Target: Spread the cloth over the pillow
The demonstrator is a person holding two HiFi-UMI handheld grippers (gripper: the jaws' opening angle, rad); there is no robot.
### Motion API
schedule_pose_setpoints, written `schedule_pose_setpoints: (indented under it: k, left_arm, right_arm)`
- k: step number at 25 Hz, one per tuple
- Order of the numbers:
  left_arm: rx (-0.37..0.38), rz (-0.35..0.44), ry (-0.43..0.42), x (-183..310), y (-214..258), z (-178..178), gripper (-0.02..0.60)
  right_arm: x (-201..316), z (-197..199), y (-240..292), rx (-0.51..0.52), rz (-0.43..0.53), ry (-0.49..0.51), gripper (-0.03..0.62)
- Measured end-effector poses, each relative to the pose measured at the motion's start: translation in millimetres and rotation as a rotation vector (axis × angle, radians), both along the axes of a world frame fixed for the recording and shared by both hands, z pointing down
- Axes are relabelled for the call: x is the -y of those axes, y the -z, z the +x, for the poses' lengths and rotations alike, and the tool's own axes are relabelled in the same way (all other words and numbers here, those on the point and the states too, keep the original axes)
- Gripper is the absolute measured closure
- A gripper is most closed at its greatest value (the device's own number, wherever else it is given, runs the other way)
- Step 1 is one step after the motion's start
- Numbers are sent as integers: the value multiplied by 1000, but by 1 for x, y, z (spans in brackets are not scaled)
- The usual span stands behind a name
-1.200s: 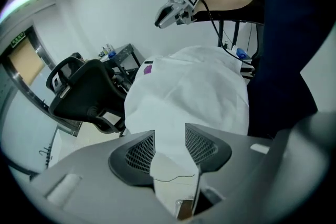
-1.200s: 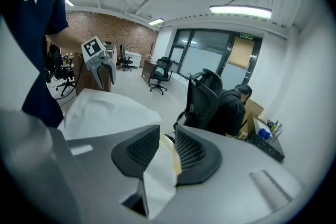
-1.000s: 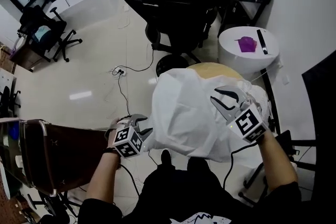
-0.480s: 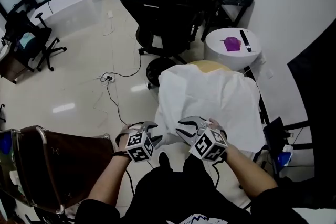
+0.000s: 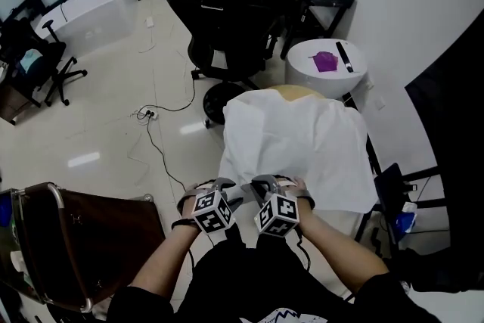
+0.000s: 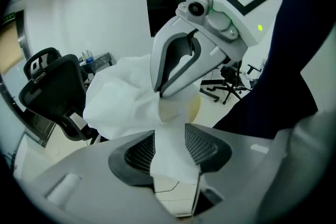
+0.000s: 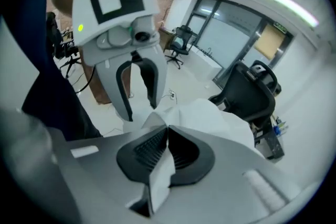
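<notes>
— Where's the free room?
— Left of the white draped cloth (image 5: 299,140), over bare glossy tiled floor (image 5: 106,117).
— What blocks?
— A black mesh office chair (image 5: 227,11) just behind it, a round white side table (image 5: 306,77) far right, a brown leather chair (image 5: 98,227) near left.

Left tool (image 5: 226,188), right tool (image 5: 263,184) side by side; both clamp cloth (image 5: 302,140); right jaws just closed on it

Bright, even light; fisheye-warped, softly blurred edges.

White cloth (image 5: 299,140), pale yellow pillow (image 5: 291,92), black office chair (image 5: 227,11), purple object (image 5: 325,61) on white round table (image 5: 302,60), black-and-white square markers on left gripper (image 5: 225,187) and right gripper (image 5: 265,182)
</notes>
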State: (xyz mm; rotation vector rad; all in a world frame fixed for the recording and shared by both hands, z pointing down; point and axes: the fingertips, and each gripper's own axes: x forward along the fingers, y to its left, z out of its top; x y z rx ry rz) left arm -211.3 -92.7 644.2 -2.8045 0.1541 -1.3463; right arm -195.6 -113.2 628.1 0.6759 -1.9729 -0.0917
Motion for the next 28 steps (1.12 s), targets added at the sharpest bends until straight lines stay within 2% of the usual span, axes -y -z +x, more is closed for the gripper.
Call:
schedule_pose_setpoints:
  k: [4, 8, 12, 16, 19, 24, 28]
  left_arm:
    - [-7, 31, 25, 8, 7, -1, 413]
    - [-15, 70, 40, 18, 15, 0, 413]
    - [1, 122, 21, 30, 20, 13, 413]
    - [47, 194, 12, 52, 19, 29, 413]
    - [111, 316, -2, 80, 11, 40, 413]
    - [221, 603, -65, 122, 24, 57, 411]
    - [204, 716, -111, 131, 39, 75, 411]
  right_arm:
    - [20, 29, 41, 157, 34, -184, 582]
    - [48, 84, 72, 263, 83, -392, 582]
    - [65, 139, 74, 293, 82, -538, 582]
    - [77, 176, 64, 290, 78, -616, 582]
    - [82, 195, 54, 307, 58, -665, 582]
    - [88, 209, 43, 328, 31, -685, 582]
    - [92, 215, 37, 338, 18, -679, 582]
